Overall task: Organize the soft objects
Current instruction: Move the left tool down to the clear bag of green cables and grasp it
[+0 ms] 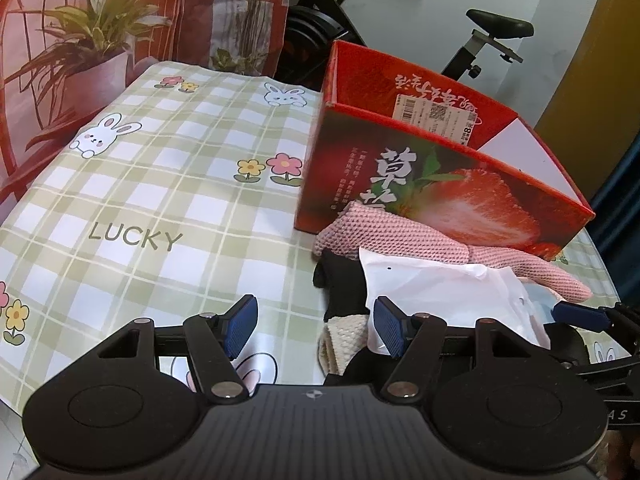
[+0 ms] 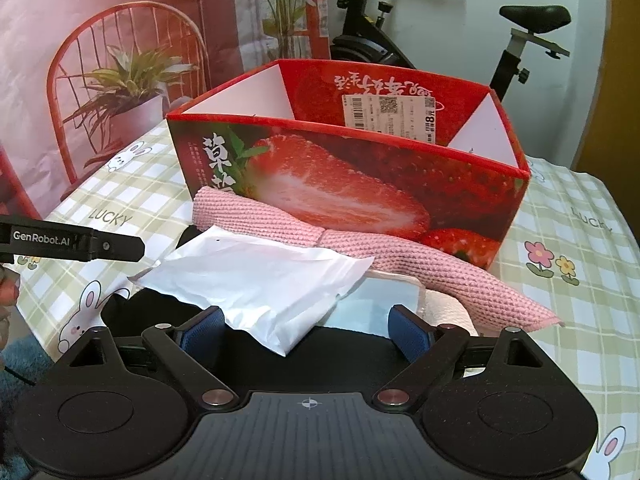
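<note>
A soft white plastic packet (image 2: 256, 280) lies on top of a small heap of soft things at the near edge of the tabletop (image 1: 160, 184), which wears a green-and-white checked cloth printed with rabbits, flowers and the word LUCKY. At twelve o'clock from the packet a pink knitted cloth (image 2: 360, 252) stretches across the heap, touching the front wall of the red cardboard box printed with a cut strawberry (image 2: 360, 184), which stands open-topped with a white price label on its inner back wall. Under the packet, toward four o'clock, sits a pale blue flat pack (image 2: 376, 300); a black fabric piece (image 1: 344, 292) and a cream woven piece (image 1: 344, 340) show at its eight o'clock in the left wrist view.

The right tongs (image 2: 308, 332) stand wide apart around the packet's near corner, their blue pads clear of it. The left tongs (image 1: 316, 328) are half spread with nothing between them, the right pad just beside the packet's edge.

Beyond the box, at one o'clock, stands a black exercise bike (image 2: 520, 40); at ten o'clock hangs a backdrop picturing a red chair and potted plant (image 2: 120, 92).
</note>
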Demonstrator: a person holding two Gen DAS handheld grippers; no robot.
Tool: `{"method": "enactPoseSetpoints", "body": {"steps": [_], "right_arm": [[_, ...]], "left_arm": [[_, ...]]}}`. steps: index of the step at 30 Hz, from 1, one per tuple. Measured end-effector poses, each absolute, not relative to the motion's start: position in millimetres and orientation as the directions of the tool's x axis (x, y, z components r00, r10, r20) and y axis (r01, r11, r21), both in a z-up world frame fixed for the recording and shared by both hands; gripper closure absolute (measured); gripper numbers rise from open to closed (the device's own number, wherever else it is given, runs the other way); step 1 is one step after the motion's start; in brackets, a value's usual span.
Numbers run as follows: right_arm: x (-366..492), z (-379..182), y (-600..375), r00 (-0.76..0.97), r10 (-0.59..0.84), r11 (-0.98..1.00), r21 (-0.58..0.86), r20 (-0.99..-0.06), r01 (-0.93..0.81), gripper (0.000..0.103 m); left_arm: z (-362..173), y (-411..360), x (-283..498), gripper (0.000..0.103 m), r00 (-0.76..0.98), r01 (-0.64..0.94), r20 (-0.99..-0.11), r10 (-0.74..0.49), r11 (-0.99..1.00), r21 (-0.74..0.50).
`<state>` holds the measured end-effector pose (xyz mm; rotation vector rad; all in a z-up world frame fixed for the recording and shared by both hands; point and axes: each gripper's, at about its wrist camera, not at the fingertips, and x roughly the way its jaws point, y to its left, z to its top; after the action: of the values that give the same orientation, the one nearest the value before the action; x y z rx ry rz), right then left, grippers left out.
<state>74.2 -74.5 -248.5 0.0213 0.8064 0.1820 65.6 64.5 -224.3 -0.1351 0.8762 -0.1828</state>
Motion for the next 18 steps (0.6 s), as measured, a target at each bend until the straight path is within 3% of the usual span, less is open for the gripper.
{"method": "enactPoseSetpoints", "body": {"steps": [18], "right_arm": [[97.3, -250.6, -54.5, 0.667, 0.157, 0.975, 0.008, -0.728, -0.222, 0.012]], "left_arm": [[-224.0, 71.6, 71.6, 0.037, 0.642, 0.126, -0.727, -0.245, 0.968, -0.216]]}}
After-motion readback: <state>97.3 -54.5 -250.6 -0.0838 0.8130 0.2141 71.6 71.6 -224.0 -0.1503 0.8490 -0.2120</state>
